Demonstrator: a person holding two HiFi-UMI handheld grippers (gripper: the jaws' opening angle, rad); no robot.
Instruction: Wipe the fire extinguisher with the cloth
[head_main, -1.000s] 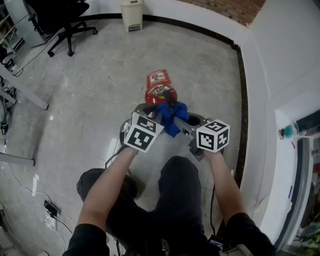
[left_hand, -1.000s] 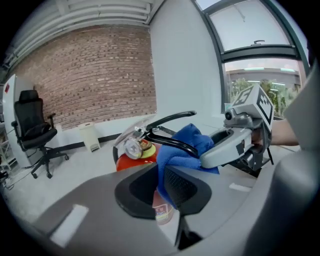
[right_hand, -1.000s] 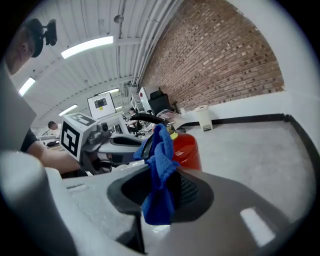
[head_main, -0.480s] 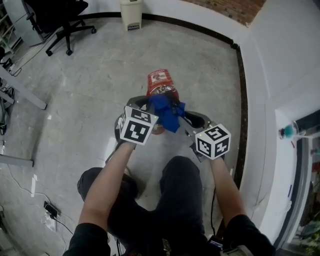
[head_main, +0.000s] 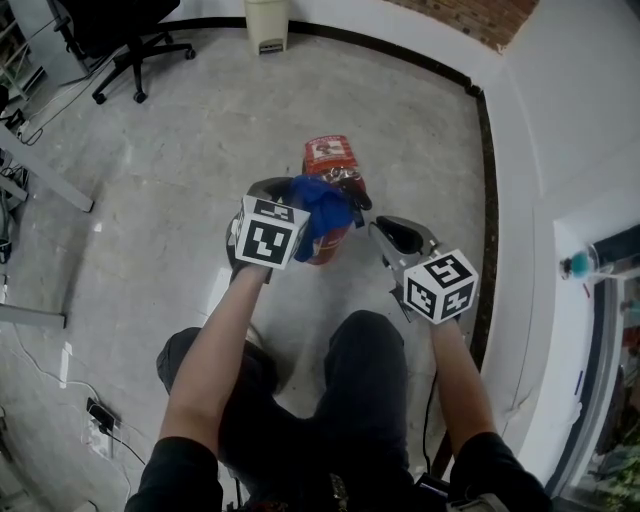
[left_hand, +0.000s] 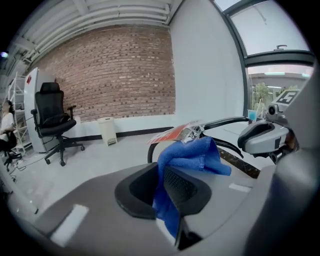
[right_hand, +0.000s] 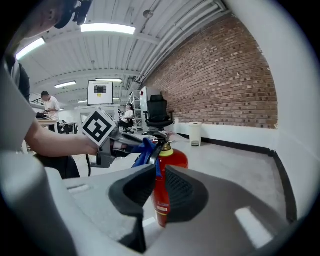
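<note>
Between the left gripper's (left_hand: 162, 182) jaws: blue cloth (left_hand: 192, 157) pinched, at fire extinguisher (head_main: 328, 155) top | right gripper (right_hand: 159, 186): jaws narrow, just closing, empty.

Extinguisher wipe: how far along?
Done: the cloth is clamped in the left gripper. In hand: it is up at the top of the extinguisher, by the valve. The right gripper is off to the side; its jaws have just been closing, with nothing between them. Left: the red body. I can't tell what has been wiped.

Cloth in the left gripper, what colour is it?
Blue. The cloth shows best in the left gripper view.
</note>
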